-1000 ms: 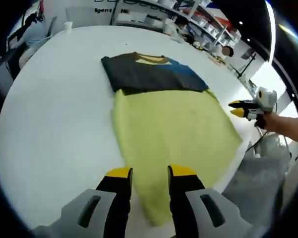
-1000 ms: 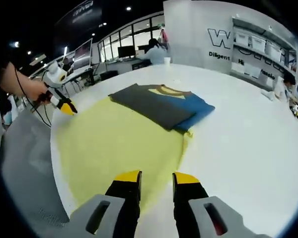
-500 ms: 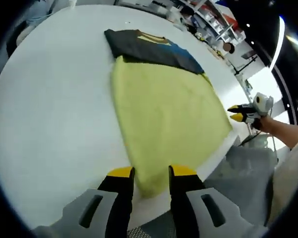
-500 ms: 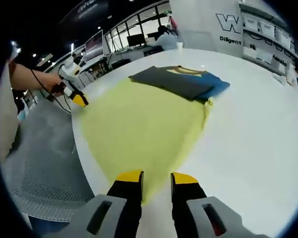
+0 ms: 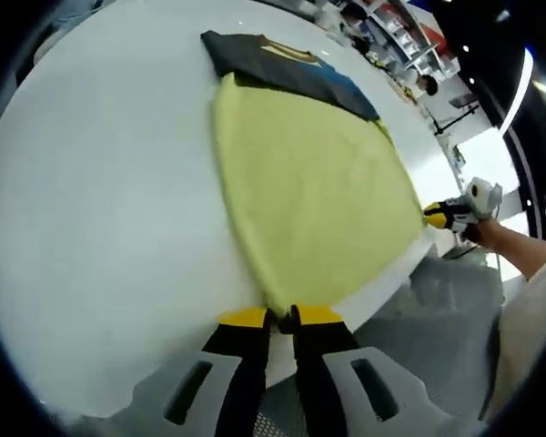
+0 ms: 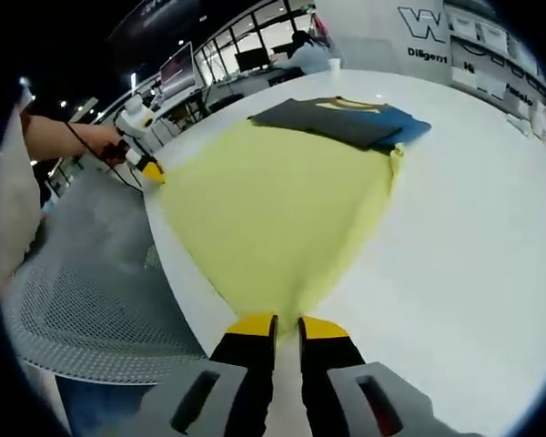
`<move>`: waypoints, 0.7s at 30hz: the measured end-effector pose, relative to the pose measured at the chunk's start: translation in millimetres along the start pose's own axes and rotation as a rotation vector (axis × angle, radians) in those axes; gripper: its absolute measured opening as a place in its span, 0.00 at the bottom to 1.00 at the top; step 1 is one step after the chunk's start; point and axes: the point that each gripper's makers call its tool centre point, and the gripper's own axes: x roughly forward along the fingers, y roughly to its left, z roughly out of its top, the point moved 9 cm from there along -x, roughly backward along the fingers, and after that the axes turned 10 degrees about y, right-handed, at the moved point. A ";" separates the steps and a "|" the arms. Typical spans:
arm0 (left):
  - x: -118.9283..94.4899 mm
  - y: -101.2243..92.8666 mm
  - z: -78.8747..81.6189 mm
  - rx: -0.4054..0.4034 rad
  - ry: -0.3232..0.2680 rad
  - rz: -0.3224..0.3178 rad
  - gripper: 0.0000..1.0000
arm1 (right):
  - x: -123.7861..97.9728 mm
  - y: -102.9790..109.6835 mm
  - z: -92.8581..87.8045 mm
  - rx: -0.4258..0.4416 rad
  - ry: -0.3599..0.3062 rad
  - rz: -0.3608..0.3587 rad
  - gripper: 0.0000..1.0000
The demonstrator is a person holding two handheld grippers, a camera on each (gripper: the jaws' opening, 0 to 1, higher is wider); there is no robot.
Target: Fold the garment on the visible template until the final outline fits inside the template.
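A garment lies flat on the white table (image 5: 91, 182). Its broad yellow body (image 5: 309, 182) spreads toward me, and a dark grey and blue part with a yellow collar (image 5: 282, 66) is folded across the far end. My left gripper (image 5: 280, 317) is shut on the nearest yellow corner at the table's edge. My right gripper (image 6: 287, 320) is shut on the other hem corner of the yellow body (image 6: 273, 200). In the left gripper view the right gripper (image 5: 441, 216) shows at the cloth's right corner. In the right gripper view the left gripper (image 6: 150, 170) shows at the cloth's left corner, held by a hand.
The table's rounded edge (image 6: 177, 282) runs just under both grippers, with grey perforated floor (image 6: 82, 309) beyond it. A white cup (image 6: 333, 64) stands at the far side of the table. Shelves and a seated person (image 6: 300, 50) are in the background.
Both grippers have dropped to the garment's near hem corners and gone from open to shut on them. The garment lies as before.
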 end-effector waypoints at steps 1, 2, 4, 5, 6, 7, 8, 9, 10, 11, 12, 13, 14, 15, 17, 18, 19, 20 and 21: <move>0.7 1.7 -1.1 -0.003 -0.003 0.002 0.12 | -0.1 0.3 -0.6 0.004 0.002 0.002 0.00; 0.6 2.1 -1.4 -0.005 -0.008 0.003 0.11 | 1.3 0.8 -1.5 0.011 0.005 0.007 0.00; 0.5 2.6 -2.0 -0.020 -0.014 -0.001 0.10 | 1.4 3.4 -3.5 0.022 0.002 0.018 0.00; 0.1 2.7 -2.6 -0.025 -0.016 -0.006 0.10 | 1.5 3.4 -4.5 0.026 0.004 0.021 0.00; -0.4 3.2 -4.1 -0.043 -0.013 -0.016 0.09 | 2.2 2.9 -4.4 0.029 0.001 0.023 0.00; -0.8 3.6 -4.8 -0.054 -0.016 -0.022 0.09 | 1.9 2.5 -4.7 0.039 0.003 0.025 0.00; -2.4 5.7 -5.6 -0.069 -0.028 -0.027 0.09 | 1.4 2.1 -4.8 0.047 0.004 0.026 0.00; -4.2 6.1 -6.0 -0.095 -0.042 -0.041 0.09 | 0.0 2.7 -5.4 0.063 0.000 0.040 0.00; -6.2 6.0 -6.4 -0.117 -0.056 -0.056 0.09 | -1.2 3.1 -5.4 0.076 -0.008 0.048 0.00; -8.1 5.4 -6.9 -0.132 -0.069 -0.071 0.09 | -4.0 3.0 -4.6 0.097 -0.025 0.059 0.00; -11.0 5.9 -7.8 -0.146 -0.078 -0.094 0.09 | -6.1 2.5 -4.1 0.110 -0.032 0.064 0.00; -13.2 6.3 -7.8 -0.159 -0.086 -0.110 0.09 | -9.3 1.8 -3.0 0.121 -0.043 0.076 0.00; -17.5 5.9 -7.9 -0.171 -0.092 -0.126 0.09 | -11.7 1.7 -2.1 0.116 -0.050 0.081 0.00; -20.7 4.9 -7.4 -0.177 -0.099 -0.140 0.09 | -16.1 2.4 -0.3 0.119 -0.056 0.089 0.00; -28.7 4.0 -5.2 -0.192 -0.112 -0.164 0.09 | -22.1 2.5 2.5 0.123 -0.068 0.106 0.00; -34.5 1.3 -3.5 -0.194 -0.120 -0.179 0.09 | -25.3 2.1 3.8 0.123 -0.073 0.110 0.00; -38.4 -0.5 -2.6 -0.190 -0.126 -0.189 0.09 | -30.1 1.4 5.9 0.125 -0.081 0.115 0.00; -42.1 -2.8 -1.5 -0.186 -0.132 -0.202 0.09 | -33.4 1.0 7.6 0.126 -0.090 0.118 0.00; -48.0 -5.1 -0.2 -0.184 -0.140 -0.216 0.09 | -38.6 0.7 10.8 0.126 -0.103 0.124 0.00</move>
